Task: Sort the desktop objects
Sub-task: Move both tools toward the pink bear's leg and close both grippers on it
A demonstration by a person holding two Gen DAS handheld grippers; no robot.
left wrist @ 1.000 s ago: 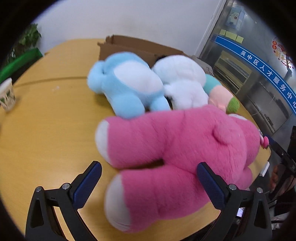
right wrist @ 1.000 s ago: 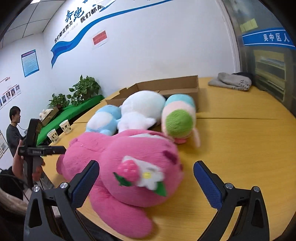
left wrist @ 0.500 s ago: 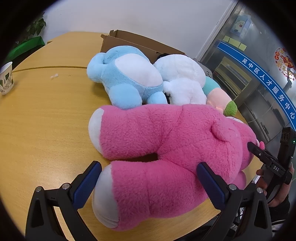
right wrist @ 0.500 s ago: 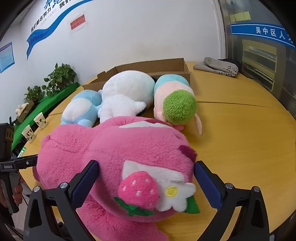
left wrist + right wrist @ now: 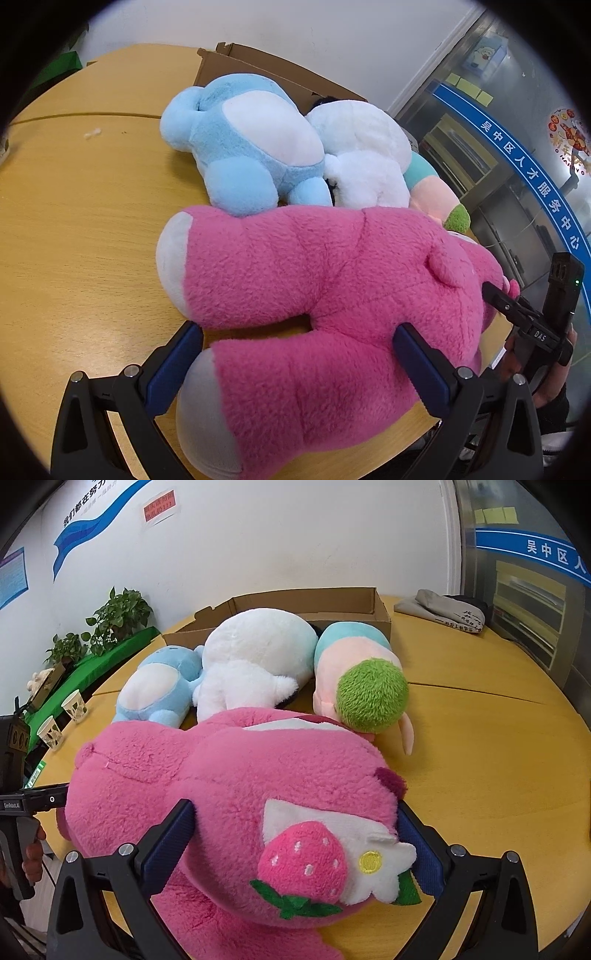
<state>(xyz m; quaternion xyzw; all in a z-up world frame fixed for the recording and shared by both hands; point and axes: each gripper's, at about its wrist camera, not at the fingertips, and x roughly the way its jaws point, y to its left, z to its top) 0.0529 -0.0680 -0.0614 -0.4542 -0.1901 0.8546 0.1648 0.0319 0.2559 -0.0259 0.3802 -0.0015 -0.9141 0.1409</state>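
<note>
Pink plush [image 5: 325,295]: large, lies on its side at the near edge of the bench [image 5: 74,229], legs toward the left wrist view, head with strawberry patch [image 5: 306,864] toward the right wrist view.
Left gripper [image 5: 295,354]: fingers spread wide, one on each side of the lower leg; pads at the fur or just short of it, no squeeze visible.
Right gripper [image 5: 295,834]: fingers spread wide around the head, pads against the fur on both sides; pile not visibly compressed.
Handling: judged light, soft, bulky; fur will give way under the pads and the body will sag between two holds. No breakage risk.
Where to hold: leg at its narrow part for the left, head across its width for the right; close deep enough to catch stuffing, not just pile.
Cardboard box [image 5: 306,602]: open, low-walled, at the far side of the bench behind the toys; inside mostly hidden, something dark at the near wall, cannot tell what.
Neighbours: blue plush [image 5: 243,140], white plush [image 5: 365,155] and striped plush with green end [image 5: 362,679] lie in a row in front of the box, touching the pink one.
Paper cups [image 5: 62,720]: at the left rim, well apart.
</note>
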